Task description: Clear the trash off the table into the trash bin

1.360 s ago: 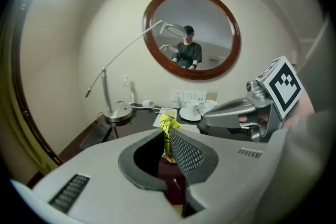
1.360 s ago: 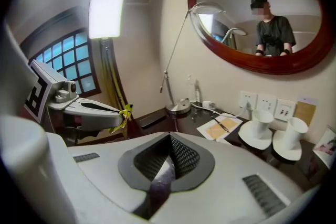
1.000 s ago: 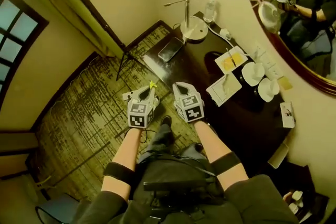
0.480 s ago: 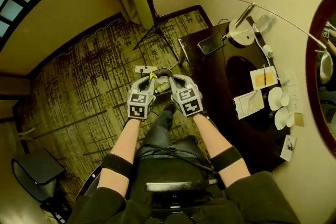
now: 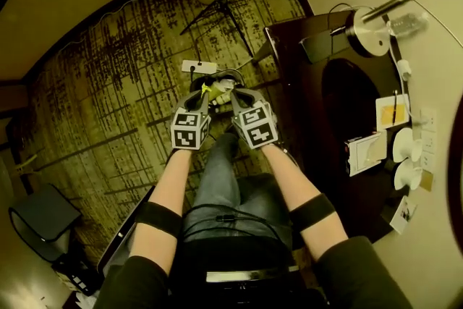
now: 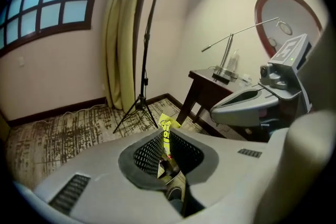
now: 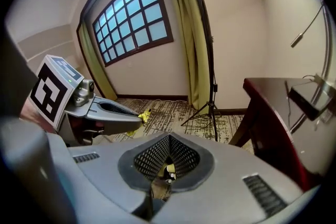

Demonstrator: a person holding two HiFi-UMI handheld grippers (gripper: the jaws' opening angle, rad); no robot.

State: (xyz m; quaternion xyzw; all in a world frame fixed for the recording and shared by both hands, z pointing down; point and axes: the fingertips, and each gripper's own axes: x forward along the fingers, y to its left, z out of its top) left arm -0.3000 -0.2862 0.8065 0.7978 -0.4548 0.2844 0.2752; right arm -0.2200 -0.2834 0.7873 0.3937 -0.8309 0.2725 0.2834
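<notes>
The left gripper (image 6: 169,165) is clamping a crinkled yellow foil wrapper (image 6: 166,132), its smooth grey plastic jaws pressing together on the silvery lower end while black mesh pads (image 6: 147,153) are flanking it. The wrapper is poking up past the tips as a thin, creased strip with dark print, glossy and bent at the top. Just to its right, the right gripper (image 7: 167,176) is sitting fully closed. A tiny pale-yellow speck is showing in its notch, and I cannot tell whether it is pinched. Both are hanging over the olive patterned carpet (image 5: 108,83), with the dark polished wooden table (image 5: 296,90) lying off to the right gripper's right.
</notes>
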